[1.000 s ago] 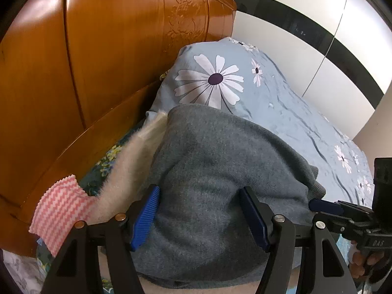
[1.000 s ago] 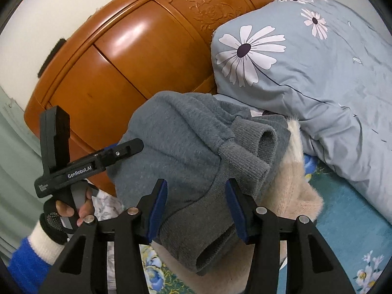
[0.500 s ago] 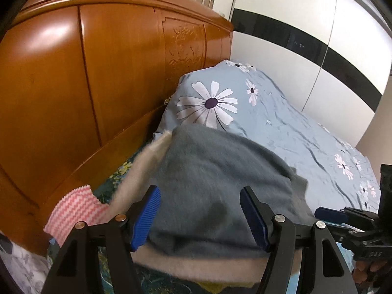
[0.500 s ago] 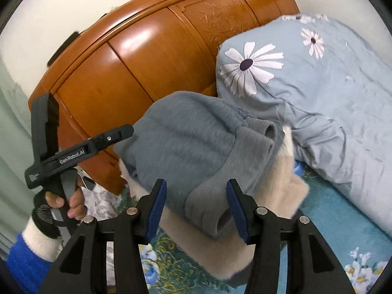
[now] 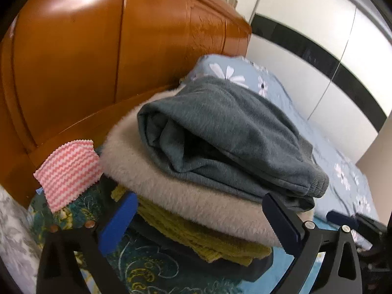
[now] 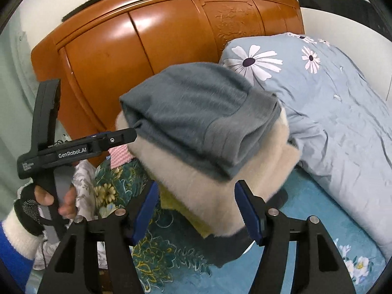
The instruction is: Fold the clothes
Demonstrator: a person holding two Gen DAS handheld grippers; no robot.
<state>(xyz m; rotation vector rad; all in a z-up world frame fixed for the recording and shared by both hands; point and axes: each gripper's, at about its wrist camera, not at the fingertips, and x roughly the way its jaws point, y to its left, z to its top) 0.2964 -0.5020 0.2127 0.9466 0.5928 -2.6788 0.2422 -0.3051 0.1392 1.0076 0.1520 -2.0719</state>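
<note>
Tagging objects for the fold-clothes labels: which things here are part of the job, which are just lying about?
Job:
grey sweater, top of the stack
cream fluffy garment under it
yellow knit below that
dark garment at the bottom
left gripper and right gripper, both open

Lying about:
pink zigzag cloth
daisy pillow
wooden headboard
floral bedsheet

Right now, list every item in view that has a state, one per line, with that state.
grey sweater: folded, on top of the stack
cream fleece garment: folded, under the grey sweater
yellow knit: folded, under the fleece
pink striped cloth: loose beside the stack
left gripper: open
right gripper: open
</note>
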